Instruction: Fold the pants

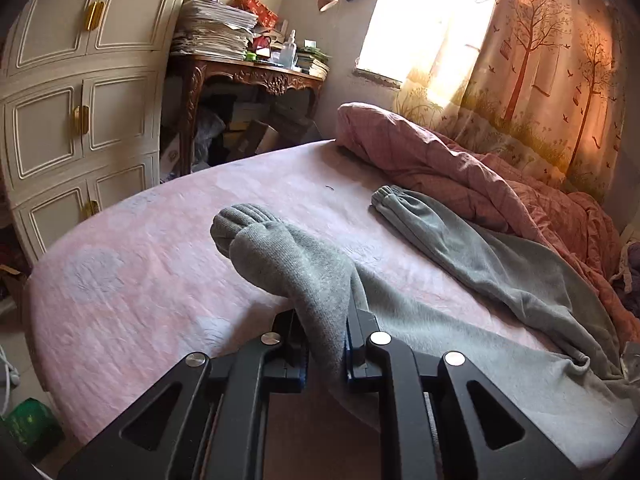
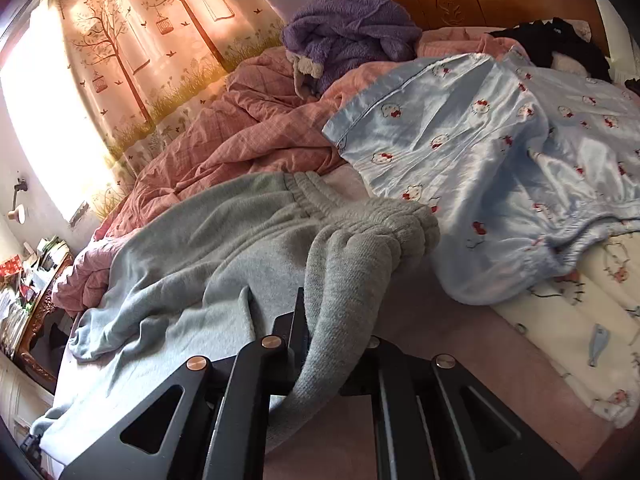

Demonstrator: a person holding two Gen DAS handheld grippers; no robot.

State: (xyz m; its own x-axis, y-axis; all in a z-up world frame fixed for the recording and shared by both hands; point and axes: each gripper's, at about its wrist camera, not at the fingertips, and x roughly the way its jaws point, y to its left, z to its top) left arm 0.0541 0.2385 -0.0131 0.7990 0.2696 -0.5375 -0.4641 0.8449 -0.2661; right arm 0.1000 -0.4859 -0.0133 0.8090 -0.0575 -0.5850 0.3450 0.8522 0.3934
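Observation:
Grey fleece pants [image 1: 500, 320] lie spread on a pink bed sheet [image 1: 152, 264]. My left gripper [image 1: 322, 320] is shut on the near pant leg [image 1: 288, 264], whose ribbed cuff [image 1: 236, 224] stands lifted ahead of the fingers. The other leg's cuff [image 1: 394, 198] rests flat on the sheet farther right. In the right wrist view, my right gripper [image 2: 332, 320] is shut on a bunched fold of the pants' elastic waistband [image 2: 384, 232], raised off the bed. The rest of the pants [image 2: 192, 248] drapes away to the left.
A rumpled pink quilt [image 1: 460, 168] runs along the window side. Blue cartoon-print pyjamas [image 2: 500, 152] lie right of the waistband, a purple fleece garment [image 2: 348, 32] beyond. A cream wardrobe [image 1: 80, 92] and a cluttered wooden desk [image 1: 248, 72] stand past the bed's foot.

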